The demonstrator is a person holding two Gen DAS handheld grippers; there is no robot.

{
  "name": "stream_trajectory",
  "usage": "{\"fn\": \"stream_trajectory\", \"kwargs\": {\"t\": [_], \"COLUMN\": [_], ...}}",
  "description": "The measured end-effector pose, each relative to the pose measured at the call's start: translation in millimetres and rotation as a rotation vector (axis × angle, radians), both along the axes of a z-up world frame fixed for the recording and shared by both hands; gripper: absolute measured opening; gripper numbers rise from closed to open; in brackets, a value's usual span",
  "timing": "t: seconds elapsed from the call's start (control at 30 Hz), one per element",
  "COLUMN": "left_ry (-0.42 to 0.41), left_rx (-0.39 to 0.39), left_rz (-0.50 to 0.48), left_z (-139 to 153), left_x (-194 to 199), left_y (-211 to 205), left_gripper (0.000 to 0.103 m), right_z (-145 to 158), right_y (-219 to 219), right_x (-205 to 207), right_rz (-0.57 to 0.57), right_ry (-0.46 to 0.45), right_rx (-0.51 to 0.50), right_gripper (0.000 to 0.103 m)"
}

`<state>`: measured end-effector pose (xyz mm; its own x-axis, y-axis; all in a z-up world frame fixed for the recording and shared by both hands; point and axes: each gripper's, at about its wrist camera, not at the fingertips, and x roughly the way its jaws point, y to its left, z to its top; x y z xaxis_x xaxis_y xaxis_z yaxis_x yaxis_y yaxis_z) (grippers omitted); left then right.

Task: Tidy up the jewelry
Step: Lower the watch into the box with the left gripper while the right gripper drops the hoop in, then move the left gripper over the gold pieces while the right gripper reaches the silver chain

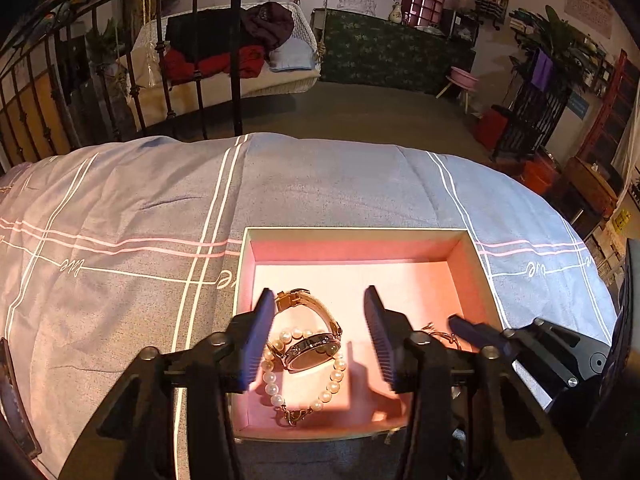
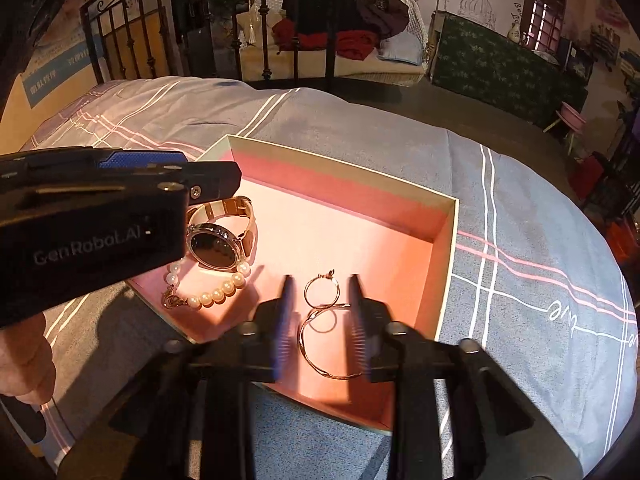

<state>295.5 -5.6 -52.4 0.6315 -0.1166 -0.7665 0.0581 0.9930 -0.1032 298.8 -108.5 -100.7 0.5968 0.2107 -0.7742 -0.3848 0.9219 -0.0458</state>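
Observation:
An open box with a pink lining [image 1: 360, 248] [image 2: 340, 188] lies on the bed. In its left part a gold watch [image 1: 314, 350] [image 2: 218, 246] rests on a pearl bracelet [image 1: 276, 396] [image 2: 218, 296]. My left gripper [image 1: 318, 292] hangs open above them, its pads clear of both. In the right part lie a thin gold bangle [image 2: 308, 344] and a small gold hoop [image 2: 320, 292]. My right gripper [image 2: 321, 280] is open, with one finger on each side of the bangle and hoop and neither pressing on them.
The bed has a grey-blue checked cover [image 1: 140, 200] [image 2: 520, 240] all around the box. A black iron bed frame [image 1: 238, 60] stands at the far end. The left gripper's black housing [image 2: 92, 220] and a hand [image 2: 20, 360] fill the left of the right wrist view.

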Motion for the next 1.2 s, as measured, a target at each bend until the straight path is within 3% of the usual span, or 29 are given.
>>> {"fn": "stream_trajectory", "kwargs": {"t": [0.03, 0.07, 0.17, 0.37, 0.53, 0.73, 0.87, 0.93, 1.07, 1.13, 1.2], "left_ry": [-0.014, -0.036, -0.084, -0.127, -0.052, 0.055, 0.089, 0.105, 0.095, 0.094, 0.096], "left_rx": [-0.003, -0.005, -0.004, -0.086, -0.114, -0.032, 0.030, 0.051, 0.097, 0.081, -0.001], "left_rz": [0.008, 0.020, 0.029, -0.006, -0.073, -0.111, -0.149, -0.167, -0.180, -0.181, -0.198], "left_z": [3, 6, 19, 31, 7, -35, -57, -62, -66, -65, -61], "left_x": [-2, -5, -14, -52, -96, -150, -170, -170, -165, -164, -165], "left_y": [1, 2, 5, 16, 16, 11, 4, -1, -10, -10, -5], "left_gripper": [0.079, 0.092, 0.096, 0.096, 0.097, 0.096, 0.096, 0.095, 0.078, 0.063, 0.036], "right_z": [4, 9, 21, 39, 28, -1, -21, -26, -29, -30, -30], "right_y": [0, 0, -6, -29, -51, -67, -64, -62, -55, -55, -53], "right_x": [-4, -9, -19, -54, -94, -135, -151, -154, -157, -157, -158], "right_rz": [-0.010, -0.014, -0.017, -0.047, -0.092, -0.099, -0.082, -0.073, -0.061, -0.055, -0.044], "right_ry": [-0.040, -0.082, -0.108, -0.154, -0.132, -0.022, 0.041, 0.064, 0.074, 0.078, 0.085], "right_rx": [-0.015, -0.028, -0.006, 0.041, 0.059, 0.091, 0.054, 0.065, 0.046, 0.050, 0.058], "right_gripper": [0.085, 0.087, 0.087, 0.092, 0.093, 0.092, 0.076, 0.074, 0.074, 0.074, 0.074]}}
